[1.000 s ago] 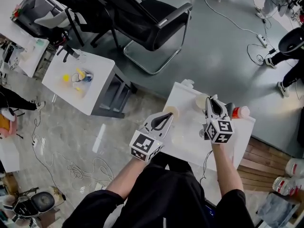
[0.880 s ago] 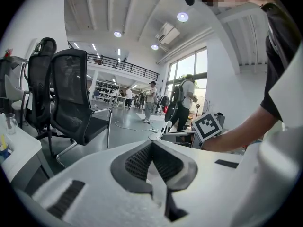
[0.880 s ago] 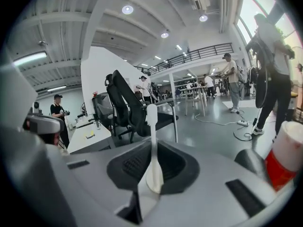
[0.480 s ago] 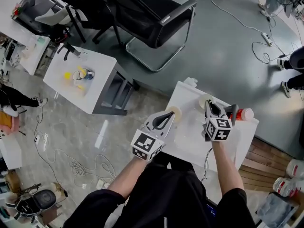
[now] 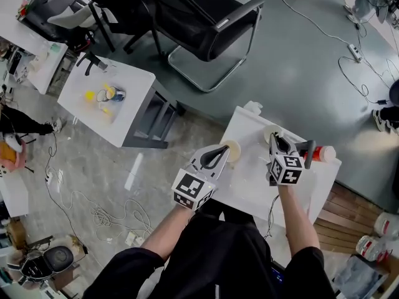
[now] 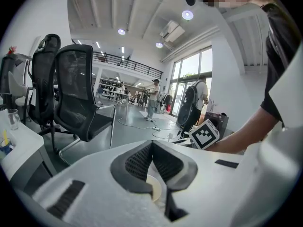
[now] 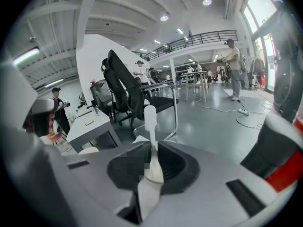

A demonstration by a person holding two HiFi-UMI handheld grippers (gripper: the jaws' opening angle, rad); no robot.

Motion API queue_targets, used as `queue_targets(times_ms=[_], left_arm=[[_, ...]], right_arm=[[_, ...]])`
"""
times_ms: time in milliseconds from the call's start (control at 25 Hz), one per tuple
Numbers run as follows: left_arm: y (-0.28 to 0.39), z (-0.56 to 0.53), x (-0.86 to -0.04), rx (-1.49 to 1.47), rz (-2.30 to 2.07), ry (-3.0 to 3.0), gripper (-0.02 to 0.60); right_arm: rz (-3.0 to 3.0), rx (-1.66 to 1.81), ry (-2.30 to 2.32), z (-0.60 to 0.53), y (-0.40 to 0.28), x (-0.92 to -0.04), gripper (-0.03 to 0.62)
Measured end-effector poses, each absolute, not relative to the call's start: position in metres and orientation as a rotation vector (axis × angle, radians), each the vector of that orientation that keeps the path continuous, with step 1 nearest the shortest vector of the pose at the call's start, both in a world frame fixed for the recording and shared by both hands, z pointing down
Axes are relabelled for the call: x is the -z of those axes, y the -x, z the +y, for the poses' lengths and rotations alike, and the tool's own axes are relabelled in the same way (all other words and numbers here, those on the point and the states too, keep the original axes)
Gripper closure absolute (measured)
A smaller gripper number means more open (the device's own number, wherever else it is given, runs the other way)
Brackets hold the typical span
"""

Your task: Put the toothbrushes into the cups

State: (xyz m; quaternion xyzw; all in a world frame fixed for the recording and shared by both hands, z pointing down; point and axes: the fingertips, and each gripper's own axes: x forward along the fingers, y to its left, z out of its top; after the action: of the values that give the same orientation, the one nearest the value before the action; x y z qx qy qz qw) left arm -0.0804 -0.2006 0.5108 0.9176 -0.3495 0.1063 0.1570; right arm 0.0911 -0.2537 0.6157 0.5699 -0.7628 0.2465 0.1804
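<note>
Evidently early on, we clamp a white toothbrush (image 7: 150, 119) in the right tool (image 5: 277, 137) beside the far cup (image 5: 269, 130), none visibly placed; left tool (image 6: 151, 144) closed, empty.

My left gripper (image 6: 152, 144) blocks most of the cup (image 6: 154, 193), so I'm only getting a sliver of rim below its jaws. In the right gripper (image 7: 154, 150), the toothbrush (image 7: 150, 122) head is a pale blur. From the head view I can't pick it out.
</note>
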Motion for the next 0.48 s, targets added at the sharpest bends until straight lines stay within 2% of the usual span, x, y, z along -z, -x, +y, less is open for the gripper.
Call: queue_targets(times_ms=[480], left_arm=[[0.09,-0.204,-0.514,-0.31,-1.027,-2.611,0.58]], right_arm=[[-2.106,-0.677,-1.654,-0.276,-0.098,-0.624,0.546]])
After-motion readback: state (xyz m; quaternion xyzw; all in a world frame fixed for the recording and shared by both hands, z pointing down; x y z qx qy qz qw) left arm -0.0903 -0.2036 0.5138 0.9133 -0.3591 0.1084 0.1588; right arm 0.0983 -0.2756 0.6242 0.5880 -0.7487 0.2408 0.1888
